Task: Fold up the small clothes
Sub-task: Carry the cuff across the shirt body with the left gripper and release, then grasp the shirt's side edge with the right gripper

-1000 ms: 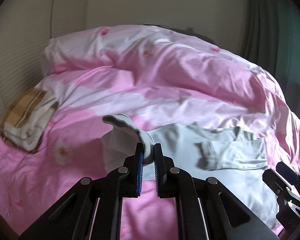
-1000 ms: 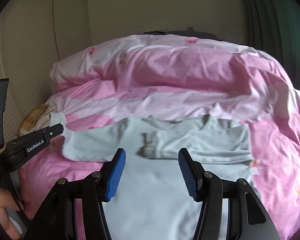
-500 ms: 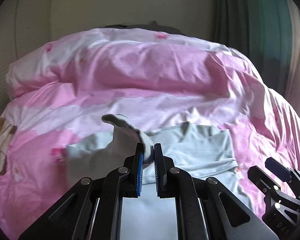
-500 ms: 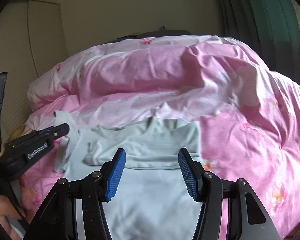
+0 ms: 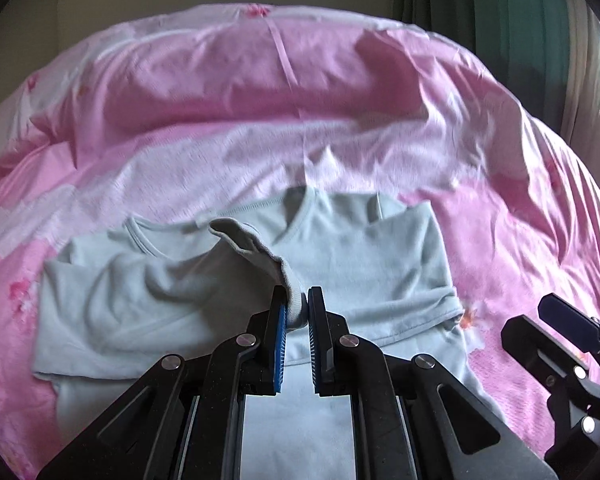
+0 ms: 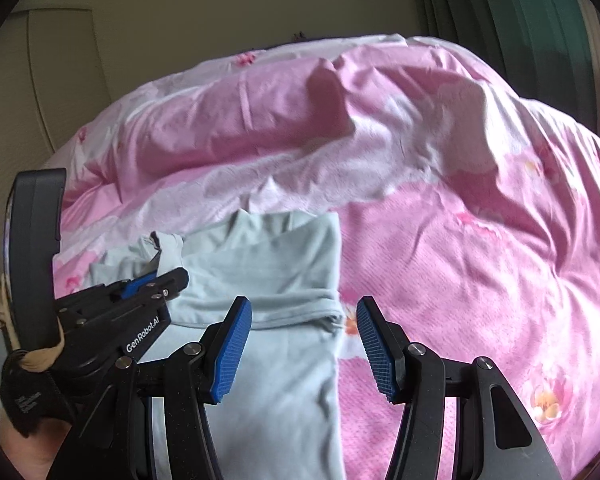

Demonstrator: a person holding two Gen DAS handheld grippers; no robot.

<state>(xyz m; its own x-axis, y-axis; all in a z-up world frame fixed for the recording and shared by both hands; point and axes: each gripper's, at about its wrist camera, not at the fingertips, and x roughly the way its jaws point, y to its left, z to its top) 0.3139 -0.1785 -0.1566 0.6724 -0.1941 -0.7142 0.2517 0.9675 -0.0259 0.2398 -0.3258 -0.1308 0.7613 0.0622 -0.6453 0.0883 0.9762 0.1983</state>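
While the two tools hang over the bed, this is how things stand.

Left gripper [image 5: 297, 312]: its jaws are pinched tight on the ribbed sleeve cuff [image 5: 294, 304] of the pale blue shirt [image 5: 364, 264], and the cuff stands up between the blue pads.

Left sleeve: it rises from the shirt's left shoulder and drapes across the chest toward the pinched cuff, lifted clear of the cloth beneath.

Right gripper [image 6: 304, 344]: its jaws stand apart with nothing between them, over the shirt's right edge, near the spot where the other sleeve [image 6: 284, 304] lies folded across the body.

Shirt: it lies flat on the pink quilt [image 5: 260, 92], neckline toward the far side, hem toward the grippers.

Quilt: rumpled, flowered, heaped in a ridge beyond the shirt.

Beyond the bed: a pale wall [image 6: 220, 12] and a green curtain [image 6: 532, 20] at the right.
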